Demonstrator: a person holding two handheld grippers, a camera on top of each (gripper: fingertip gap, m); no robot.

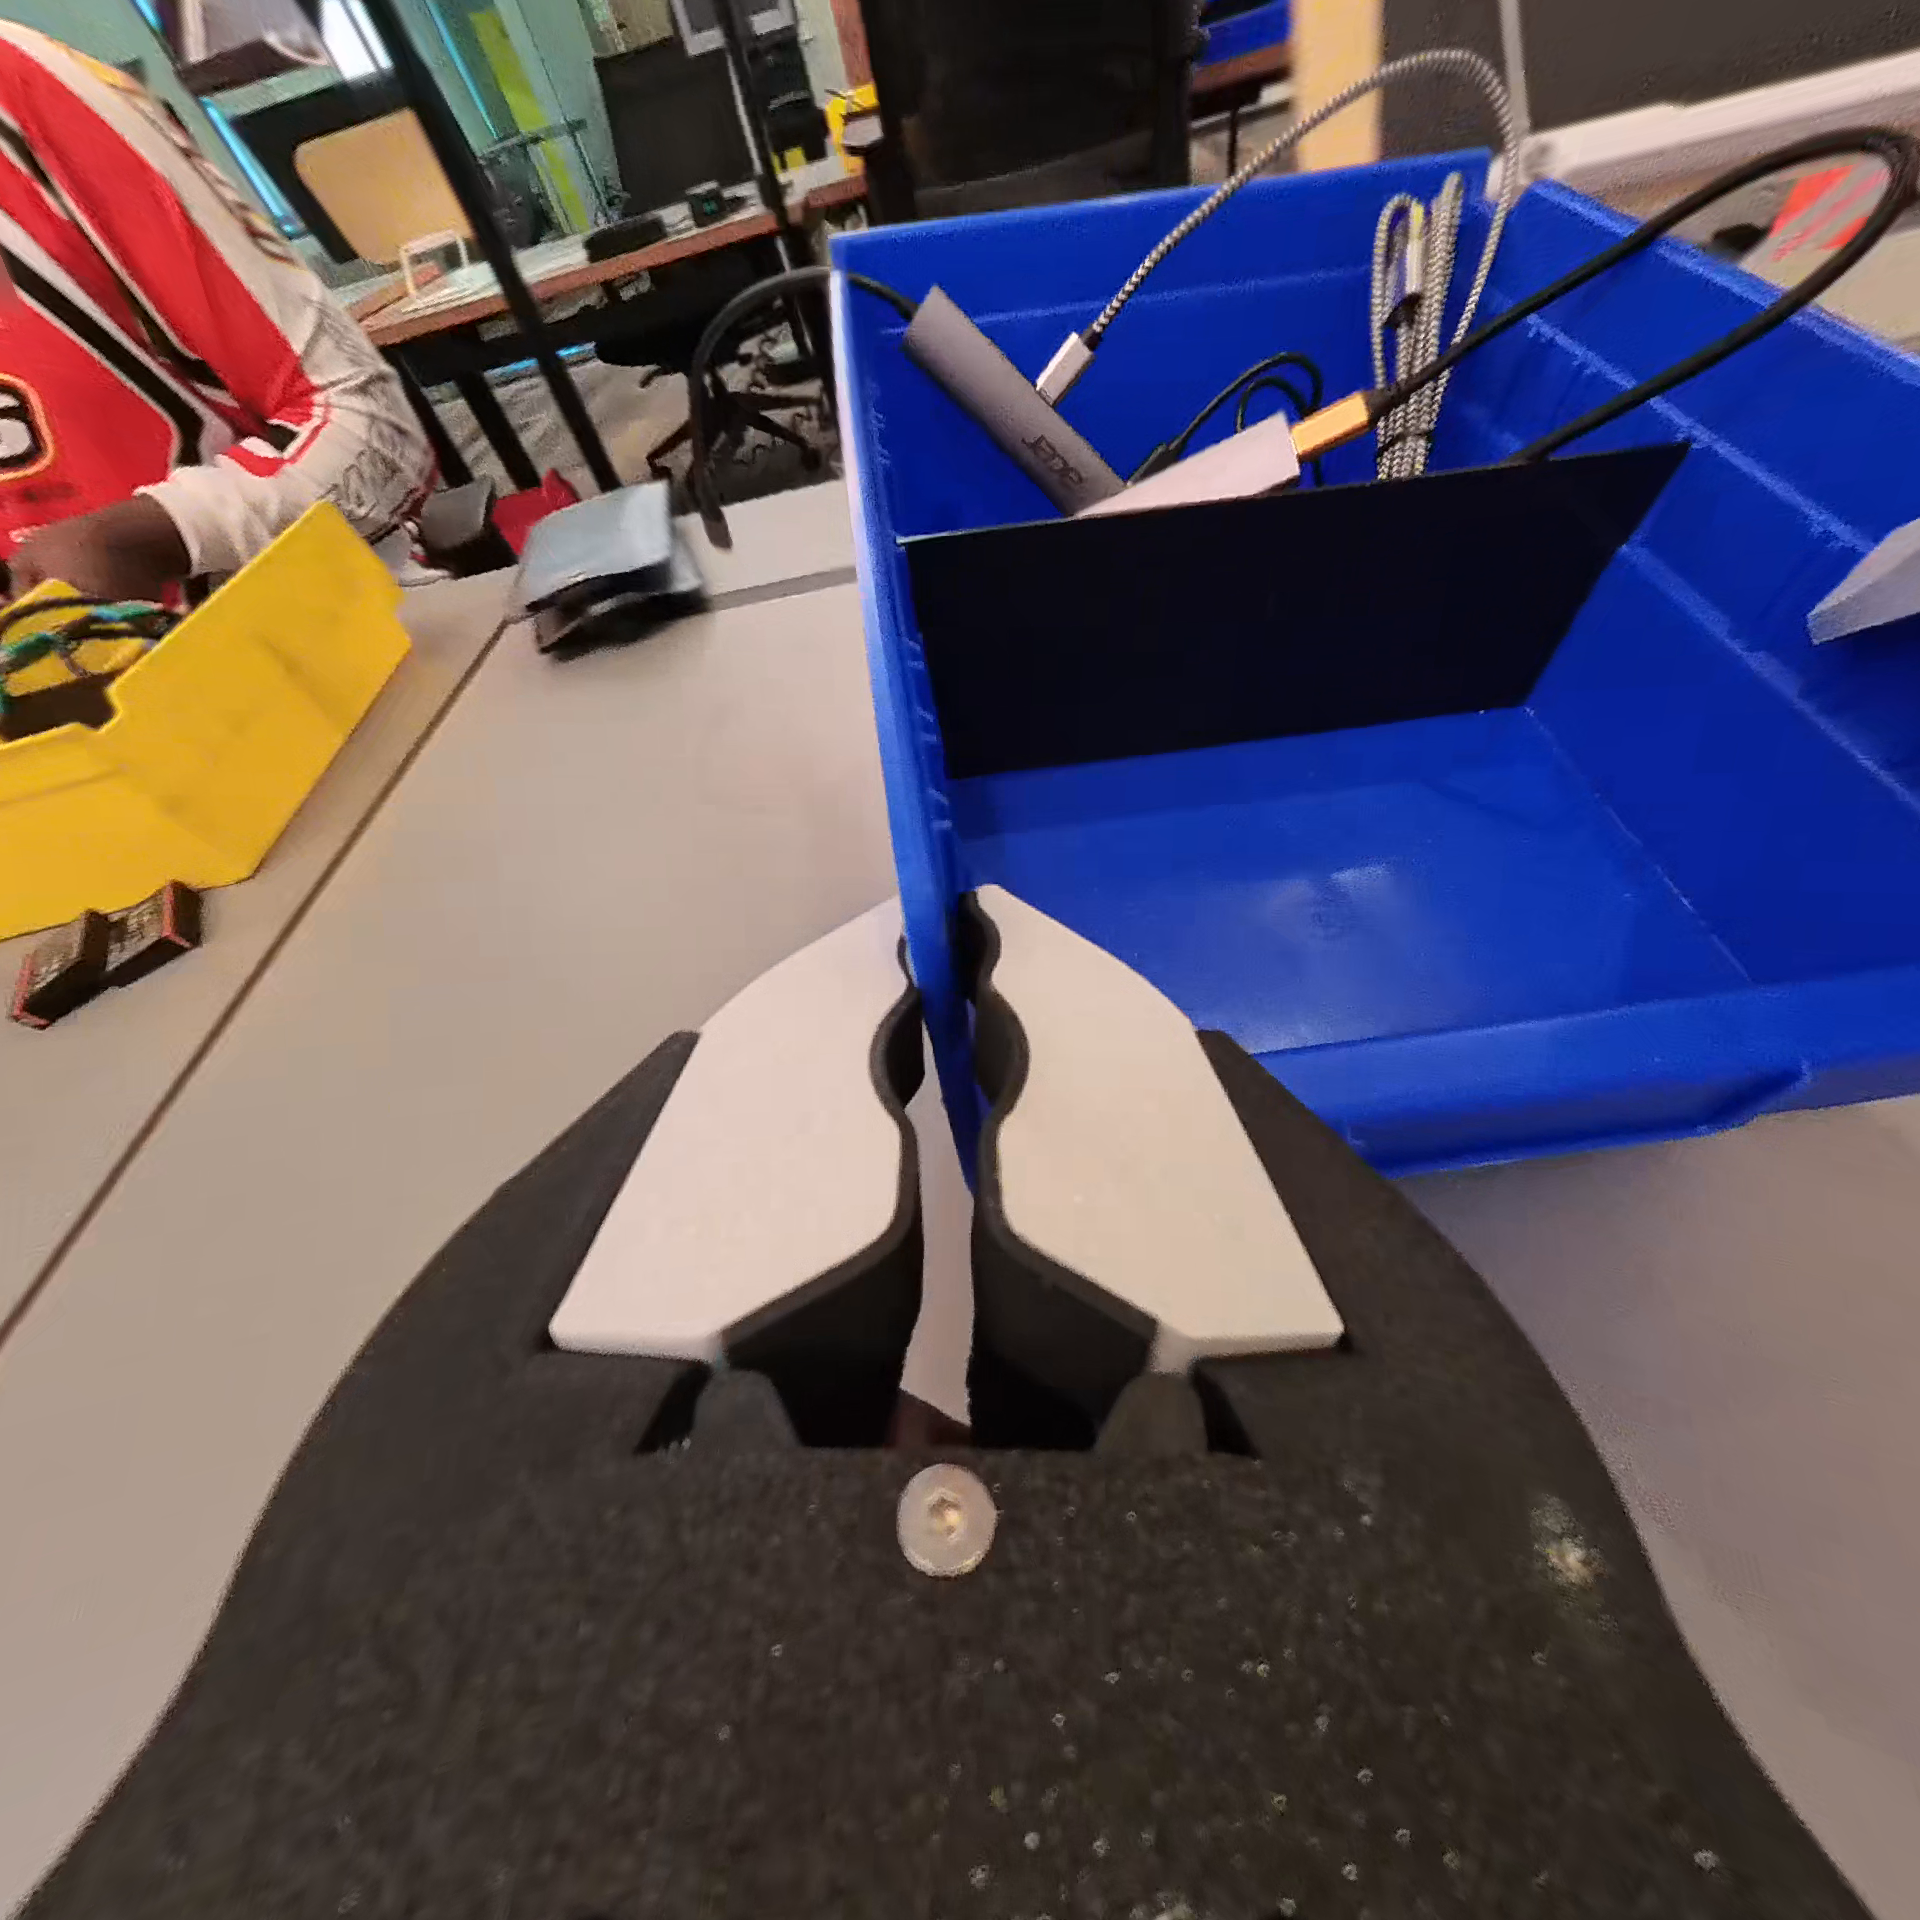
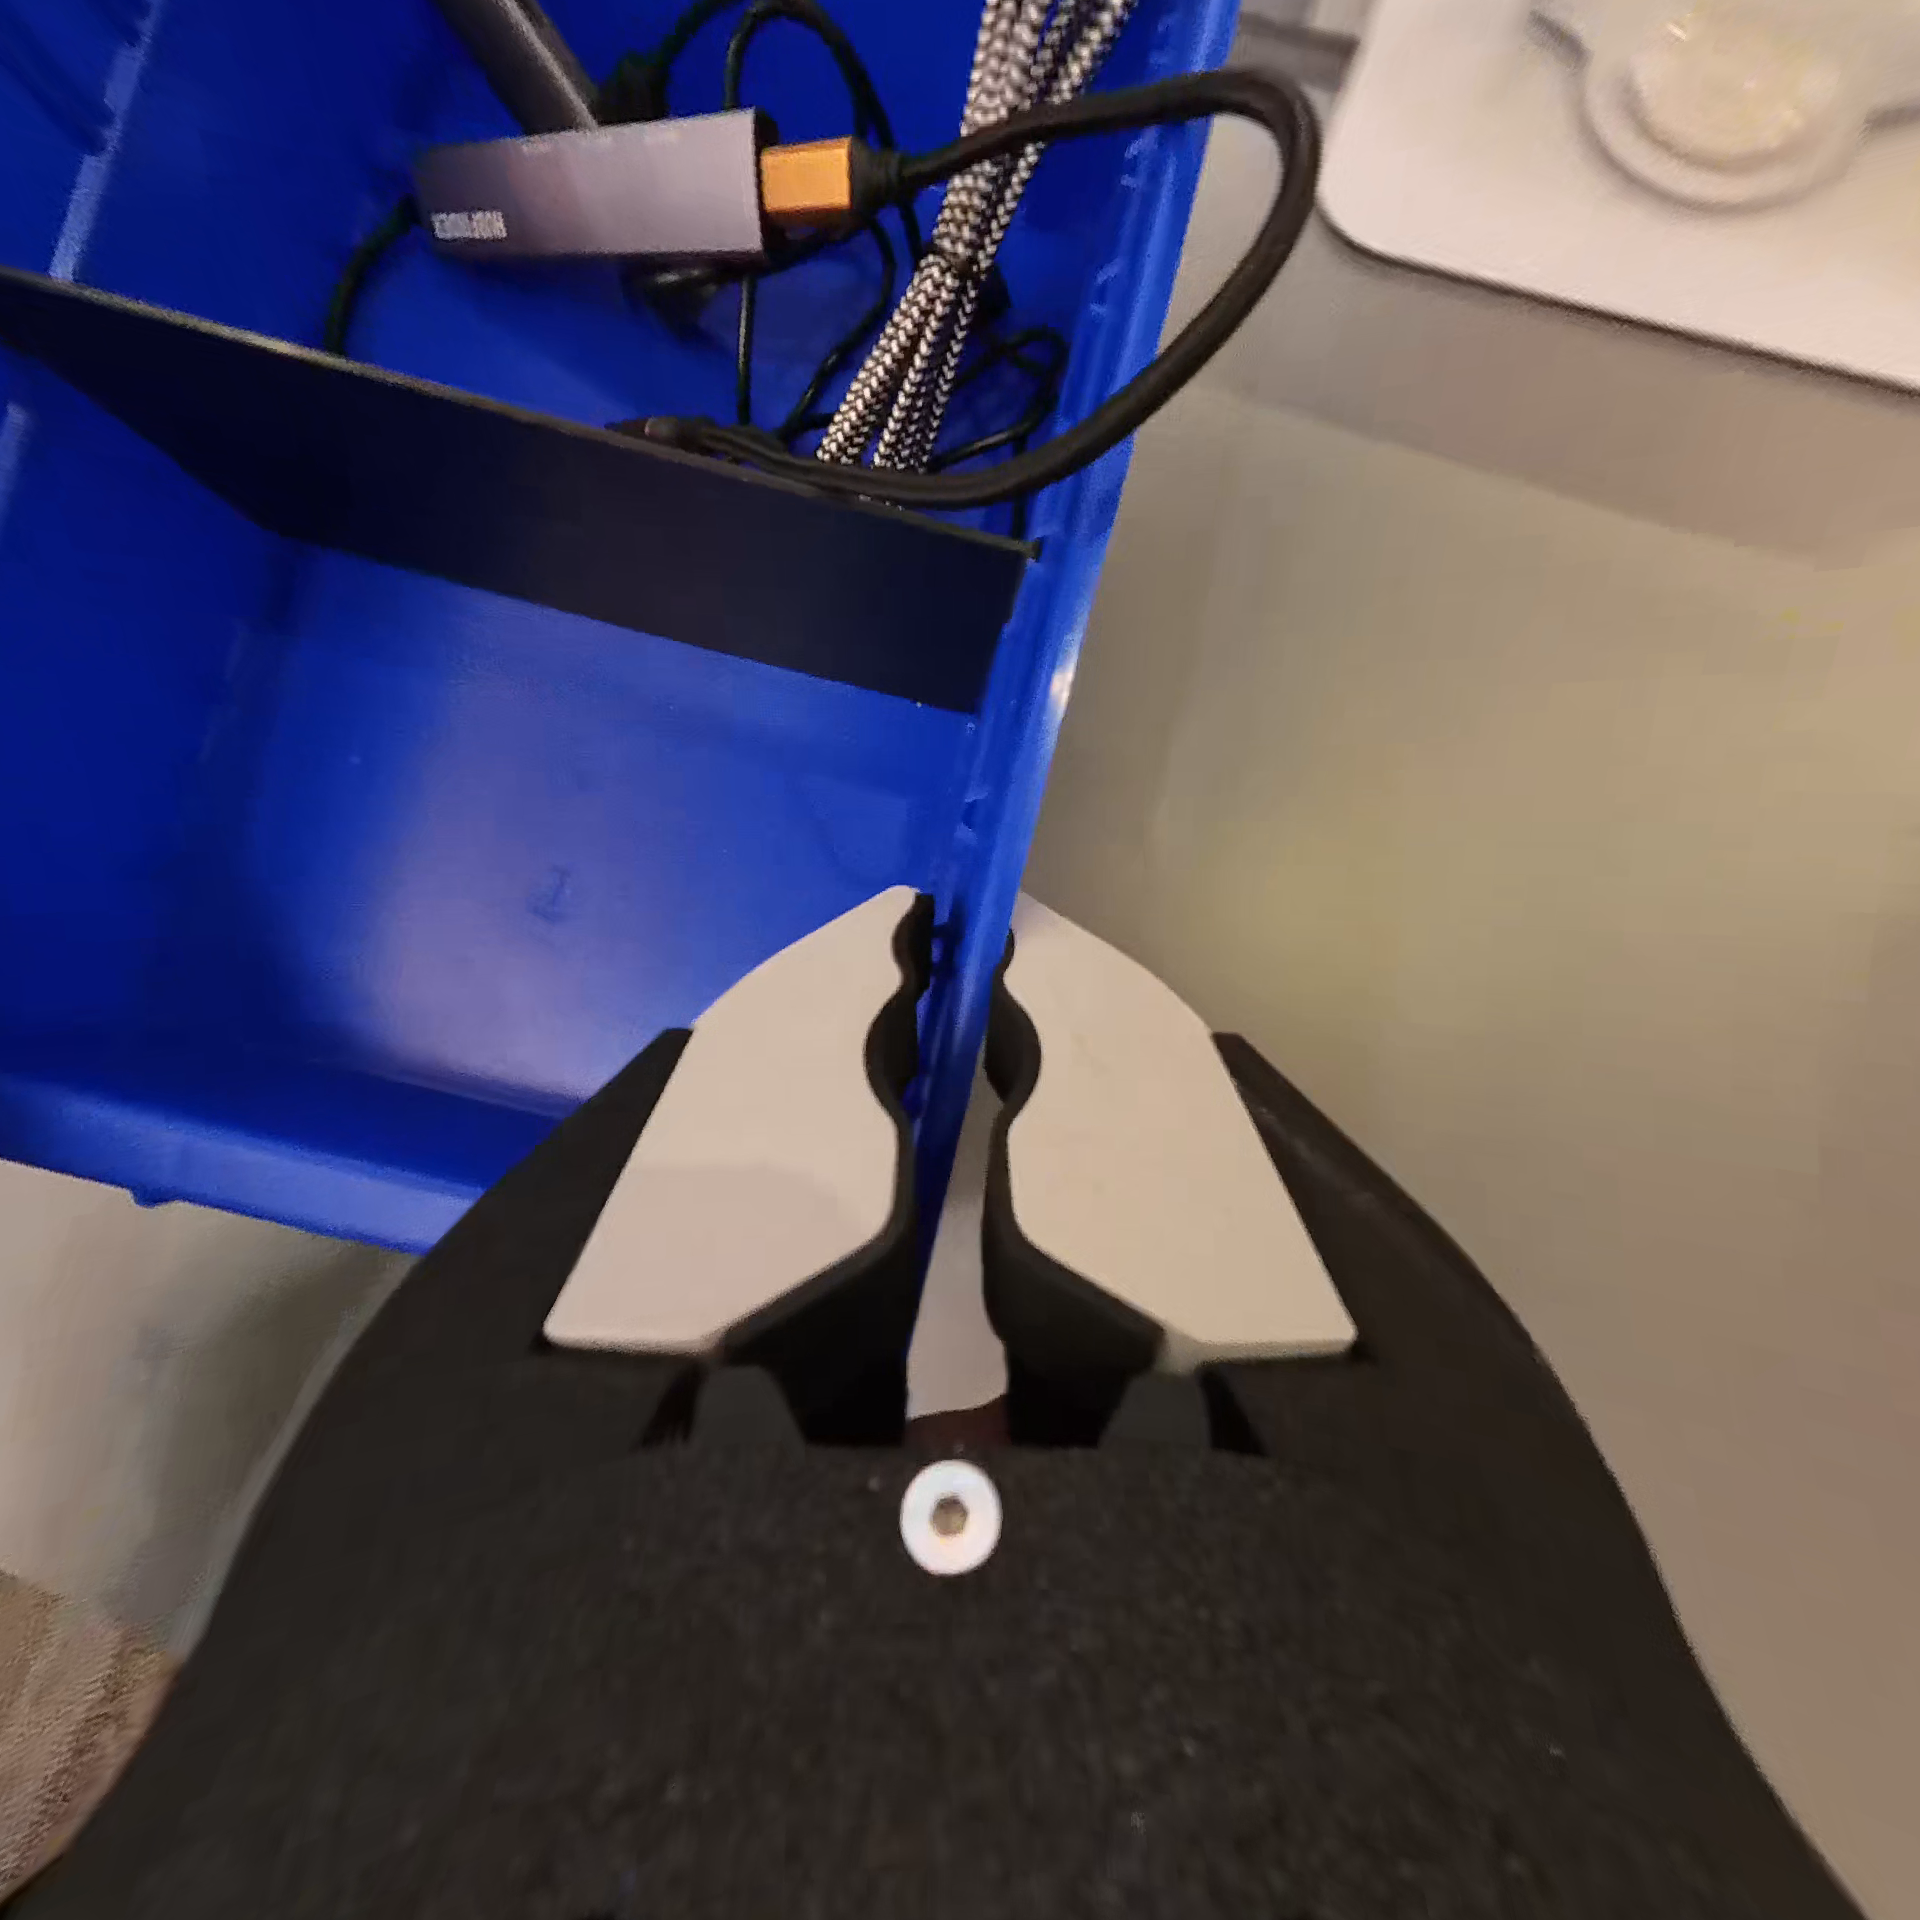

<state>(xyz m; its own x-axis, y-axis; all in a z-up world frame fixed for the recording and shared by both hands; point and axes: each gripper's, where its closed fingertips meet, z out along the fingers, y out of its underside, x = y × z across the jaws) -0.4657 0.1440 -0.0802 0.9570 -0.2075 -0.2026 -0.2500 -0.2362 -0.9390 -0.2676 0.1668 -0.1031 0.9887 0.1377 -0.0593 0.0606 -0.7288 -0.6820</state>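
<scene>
Left wrist view is showing the left gripper (image 1: 943, 935) pinching the blue bin's (image 1: 1403, 935) left wall, while the right gripper (image 2: 961, 925) is clamping its right wall, steadying the cable-holding bin on the table (image 1: 623, 831).

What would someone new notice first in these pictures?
The blue bin fills both views, its side walls pinched by the left gripper and the right gripper. A black divider splits it; cables and grey USB hubs sit behind. A yellow bin lies far left.
</scene>
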